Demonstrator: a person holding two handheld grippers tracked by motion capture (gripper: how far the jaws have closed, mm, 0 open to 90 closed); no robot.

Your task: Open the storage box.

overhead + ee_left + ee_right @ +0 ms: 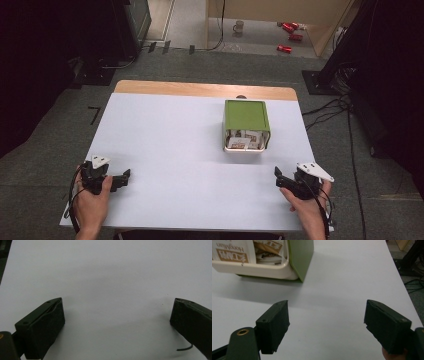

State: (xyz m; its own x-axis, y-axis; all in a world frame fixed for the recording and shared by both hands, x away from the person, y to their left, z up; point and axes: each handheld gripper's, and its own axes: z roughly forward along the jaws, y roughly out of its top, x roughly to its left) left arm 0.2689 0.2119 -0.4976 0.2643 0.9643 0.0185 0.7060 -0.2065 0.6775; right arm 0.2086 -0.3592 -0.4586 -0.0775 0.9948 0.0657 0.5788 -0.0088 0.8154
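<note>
both grippers' jaws wide apart, left gripper (117,312) over bare table (112,270), right gripper (327,315) view catches green box (300,255) with packets (232,251), high view shows it lying on its side

One green box (245,116), two tongs, one table (165,140)

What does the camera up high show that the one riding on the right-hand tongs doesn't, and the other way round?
High view alone: both hands, the left tongs, a mug and red cans on the floor beyond the table.

Right gripper view alone: a close look into the green box's open front, with printed lettering on a packet readable.

Shared: the green box, the white table and the right tongs, jaws wide apart, holding nothing.
</note>
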